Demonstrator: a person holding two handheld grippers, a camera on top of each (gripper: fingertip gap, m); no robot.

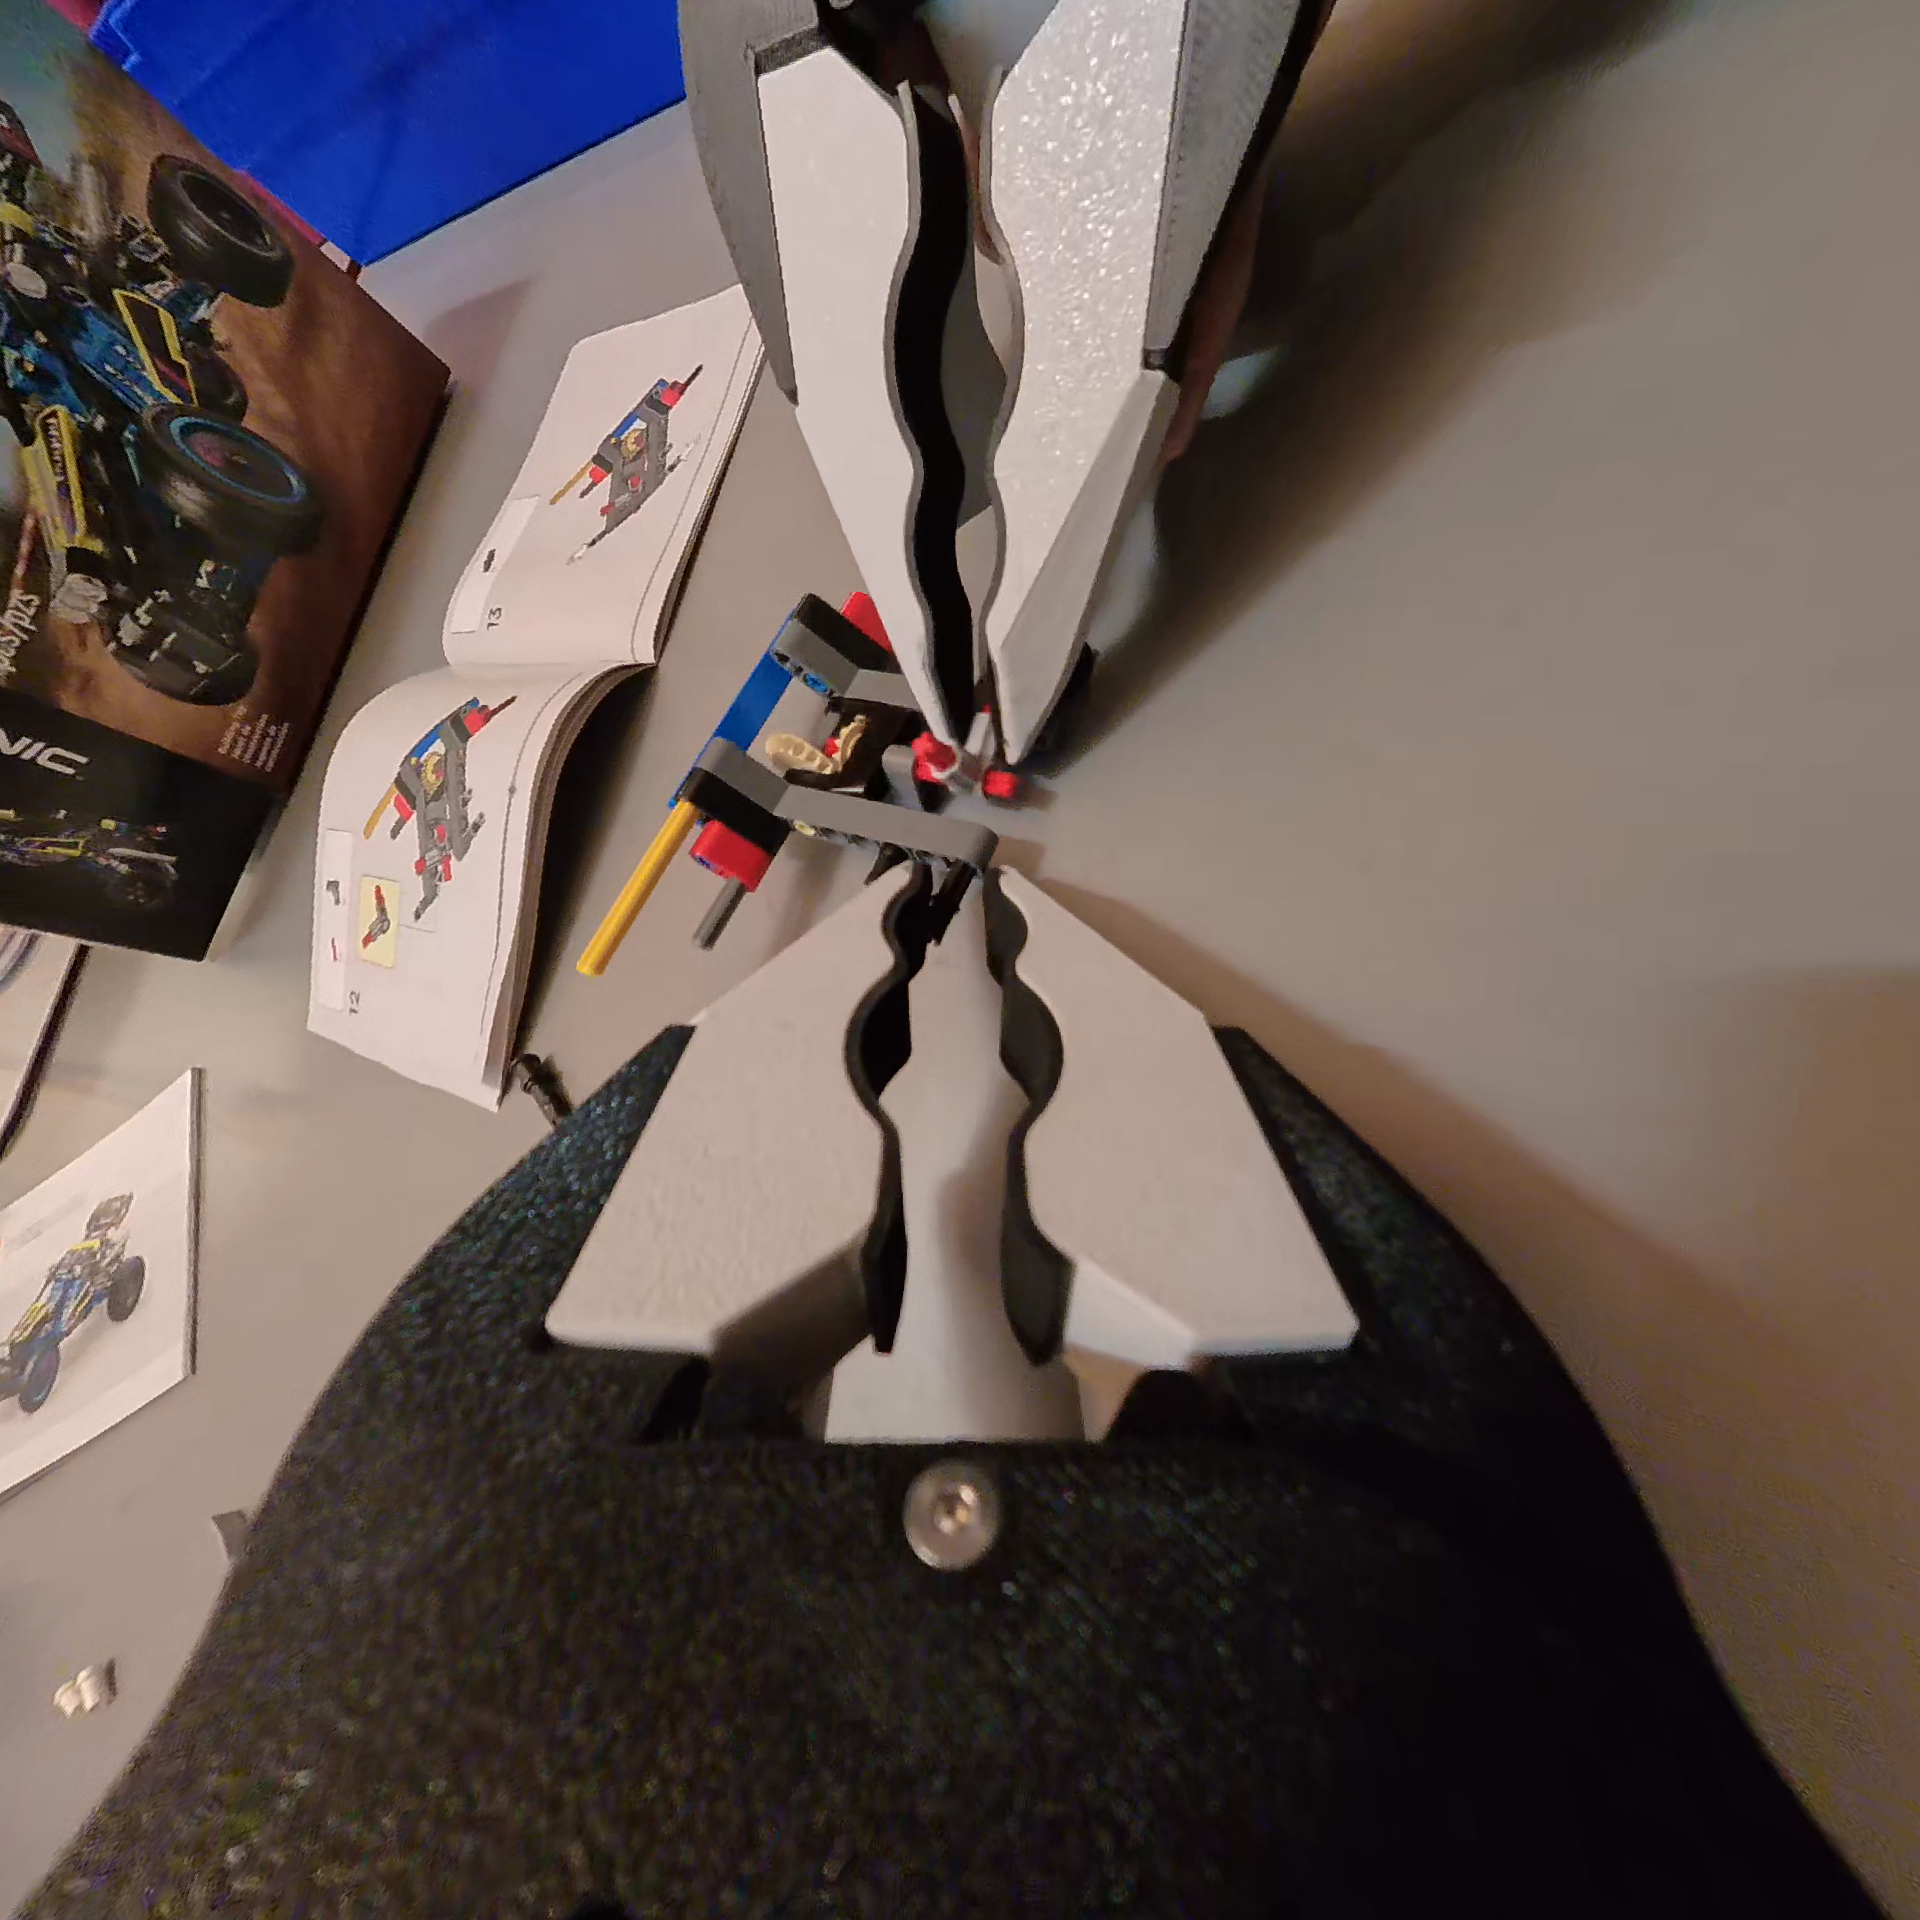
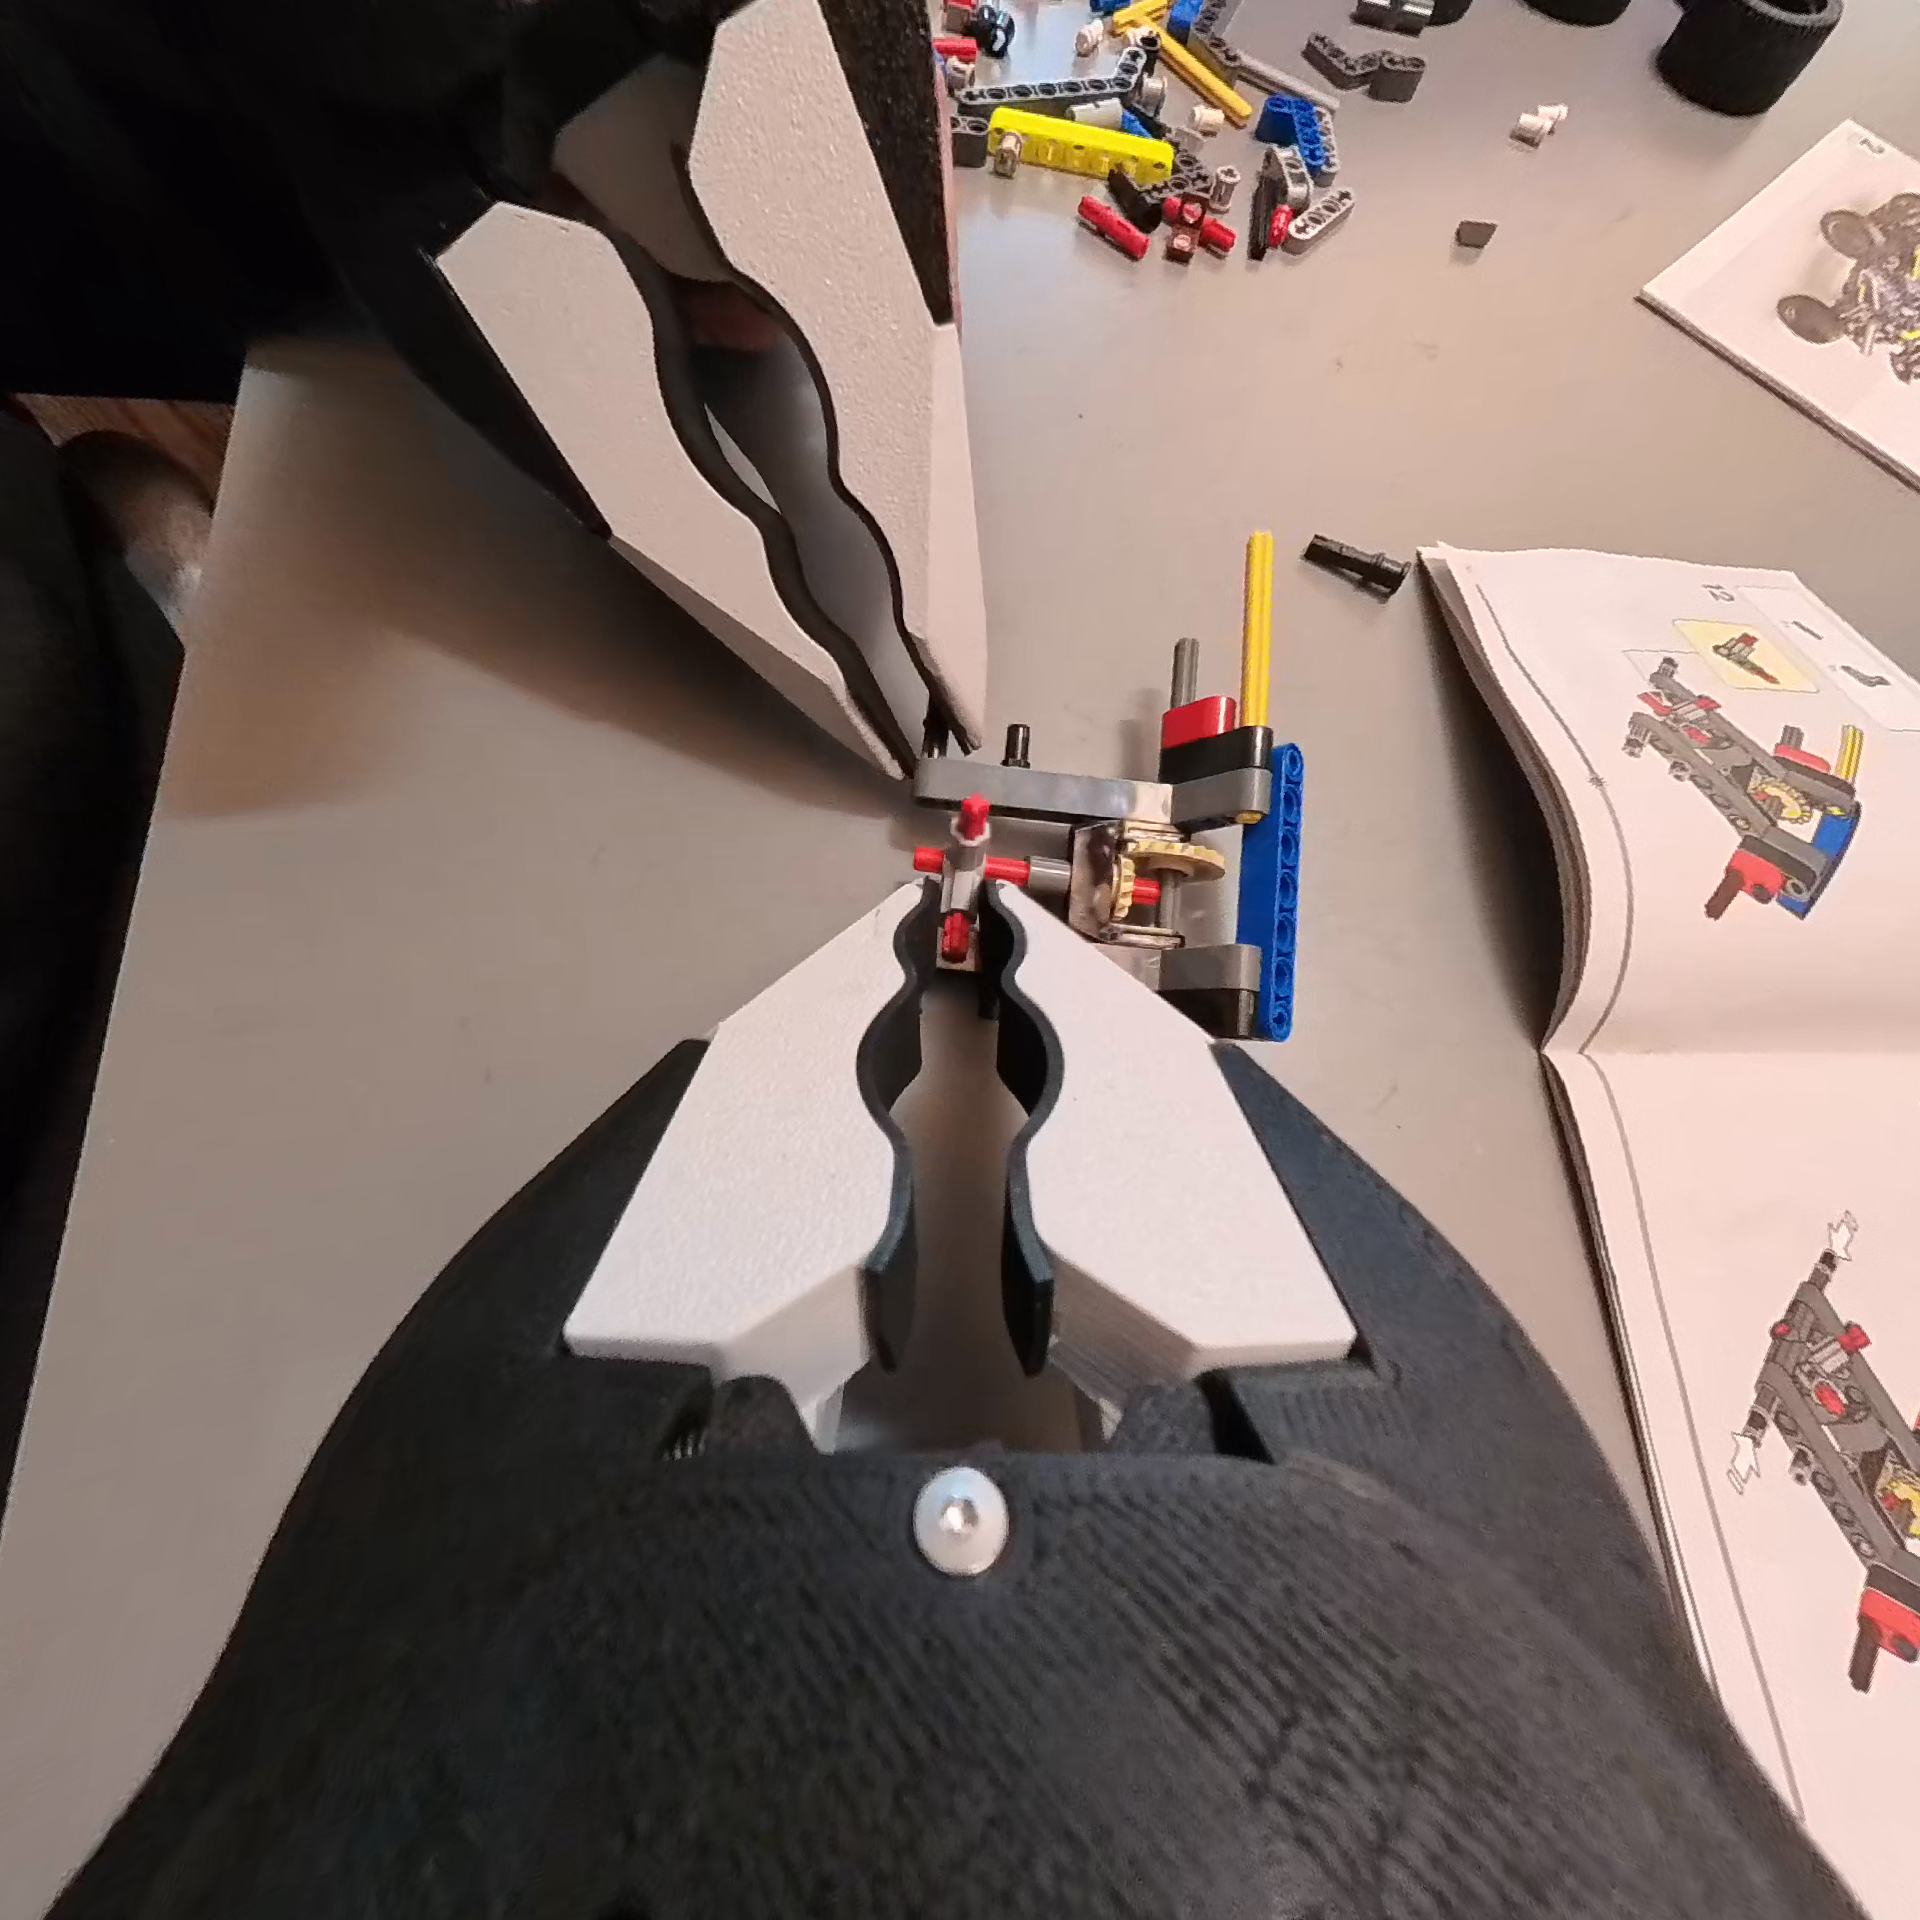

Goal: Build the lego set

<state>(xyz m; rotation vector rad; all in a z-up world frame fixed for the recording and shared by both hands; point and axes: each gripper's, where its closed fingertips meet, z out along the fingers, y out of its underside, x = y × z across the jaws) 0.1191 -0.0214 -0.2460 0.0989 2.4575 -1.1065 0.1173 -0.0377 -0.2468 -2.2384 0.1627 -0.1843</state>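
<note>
Your right tongs (image 2: 961, 914) are pinched on the small red-and-grey cross connector (image 2: 964, 868) at the near end of the lego chassis (image 2: 1195, 862). Your left tongs (image 2: 940, 750) meet the chassis's grey beam (image 2: 1039, 795) from the far left; whether they grip it is unclear. The open instruction booklet (image 2: 1683, 935) lies along the bench's (image 2: 1195, 436) right edge, and loose lego parts (image 2: 1143, 135) lie toward its far edge.

- Warm, dim light is falling on the grey table (image 1: 1455, 727), the grippers casting soft shadows
- Fisheye distortion is bending the edges
- The box (image 1: 156, 468) is blurring at the left edge
</note>
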